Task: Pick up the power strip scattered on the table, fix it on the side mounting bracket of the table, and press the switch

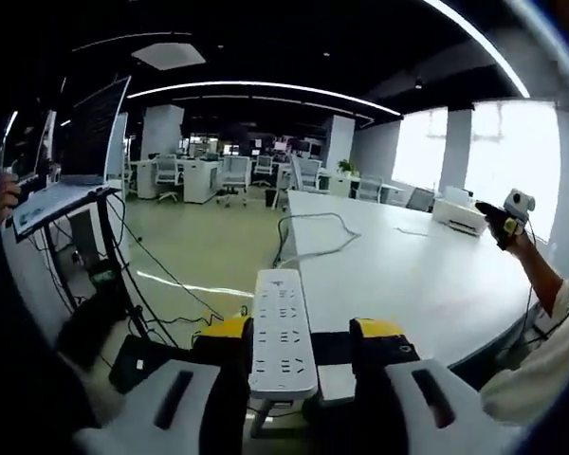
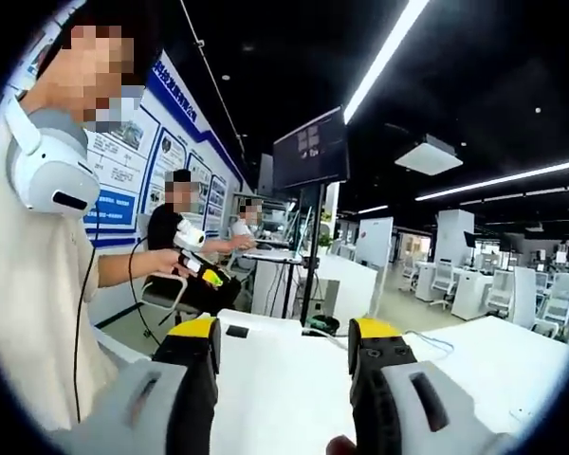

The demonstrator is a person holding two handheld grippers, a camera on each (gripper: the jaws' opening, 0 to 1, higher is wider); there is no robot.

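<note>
office table (image 1: 436, 275), left gripper (image 1: 308, 341) clamps power strip (image 1: 282, 332).

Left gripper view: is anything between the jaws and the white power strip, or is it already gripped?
Nothing visible intervenes. The left gripper has its yellow-tipped jaws closed against both sides of the white power strip, held over the edge of the white table.

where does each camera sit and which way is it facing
left gripper view: rides the left tongs, which clamp a long white plastic power strip, looking along the big white table into the office; a forearm holding other tongs shows at right.
right gripper view: rides the open right tongs, looking across the table toward seated people and a dark monitor.
shared: the white table.
</note>
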